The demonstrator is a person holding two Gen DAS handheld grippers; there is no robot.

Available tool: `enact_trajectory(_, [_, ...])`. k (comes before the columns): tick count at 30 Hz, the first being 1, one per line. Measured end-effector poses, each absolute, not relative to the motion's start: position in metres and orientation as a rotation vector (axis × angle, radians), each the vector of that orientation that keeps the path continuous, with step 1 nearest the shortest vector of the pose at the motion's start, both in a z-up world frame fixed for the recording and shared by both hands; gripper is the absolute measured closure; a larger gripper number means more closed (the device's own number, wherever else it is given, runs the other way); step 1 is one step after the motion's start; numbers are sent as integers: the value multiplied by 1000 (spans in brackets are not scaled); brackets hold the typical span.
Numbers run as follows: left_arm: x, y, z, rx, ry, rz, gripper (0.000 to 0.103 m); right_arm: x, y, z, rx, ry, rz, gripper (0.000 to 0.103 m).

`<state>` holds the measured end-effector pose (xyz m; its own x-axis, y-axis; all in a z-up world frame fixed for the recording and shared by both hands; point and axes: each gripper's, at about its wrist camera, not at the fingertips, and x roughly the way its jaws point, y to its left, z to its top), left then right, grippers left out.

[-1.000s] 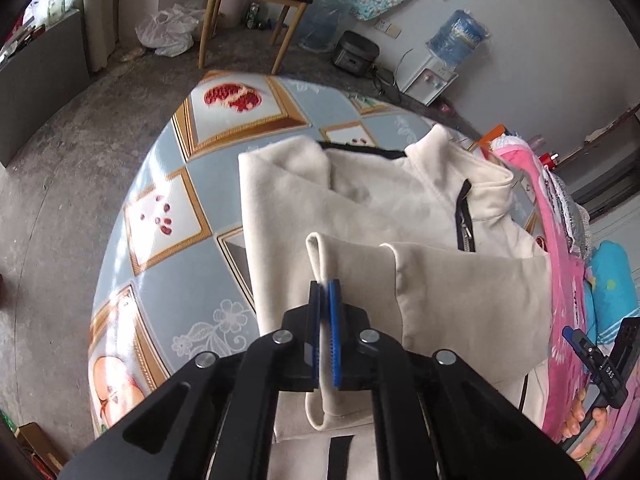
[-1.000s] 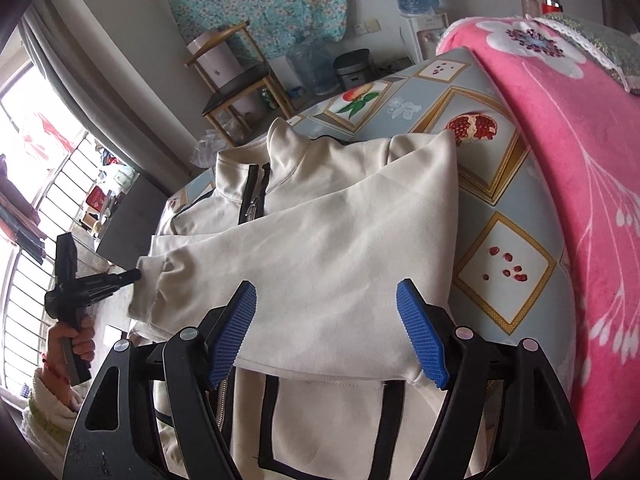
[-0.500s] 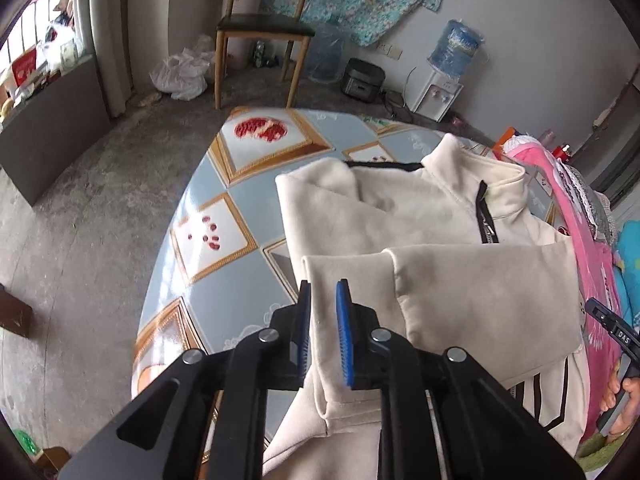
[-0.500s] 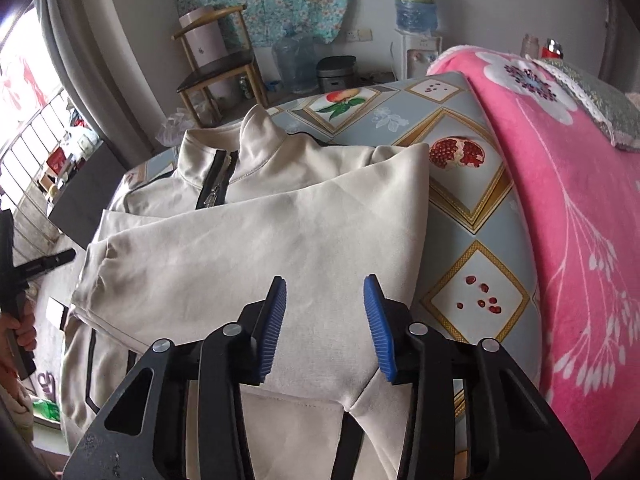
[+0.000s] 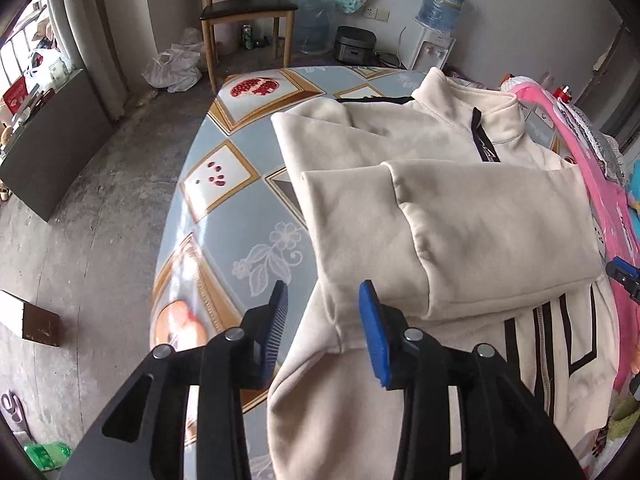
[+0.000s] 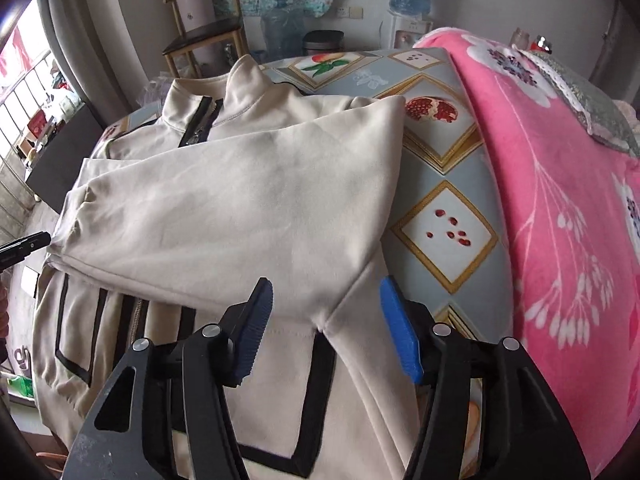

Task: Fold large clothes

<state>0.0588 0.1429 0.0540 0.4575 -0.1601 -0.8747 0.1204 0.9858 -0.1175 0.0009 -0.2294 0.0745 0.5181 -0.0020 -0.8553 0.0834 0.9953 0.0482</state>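
Observation:
A cream zip-up jacket with black trim (image 5: 460, 216) lies on the patterned table (image 5: 224, 224), front up, with both sleeves folded across its chest. My left gripper (image 5: 322, 320) is open and empty, with its jaws either side of the jacket's left side edge below the folded sleeve. My right gripper (image 6: 324, 320) is open and empty over the jacket (image 6: 240, 200), near the right armpit seam. The right gripper's tip shows at the right edge of the left wrist view (image 5: 624, 276).
A pink floral blanket (image 6: 560, 200) covers the table's right side. A wooden chair (image 5: 248, 20), a water dispenser (image 5: 436, 32), a rice cooker (image 5: 354, 44) and bags stand on the floor beyond the table. The jacket's hem hangs over the near table edge.
My left gripper let go of the sleeve cuff, opened and drew back toward the jacket's lower side. My right gripper narrowed, then opened again, and moved lower on the jacket.

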Motion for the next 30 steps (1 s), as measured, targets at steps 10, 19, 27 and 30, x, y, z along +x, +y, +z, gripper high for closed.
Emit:
enact_trajectory(10, [-62,182,59,-105,1097,-223,54,-124,-237,82,270,990,-101,26])
enact_trajectory(19, [-141,188,29,-289,1127,-302,54,-199,-246,60,398,958,-206,26])
enact_trajectory(27, [-189,187,14,-315,1120,-320,54,-250,-243,41,490,964,-205,27])
enact_trajectory(30, [-198,186,11,-299,1094,-326,54,-253,-244,31,538,971,-185,32])
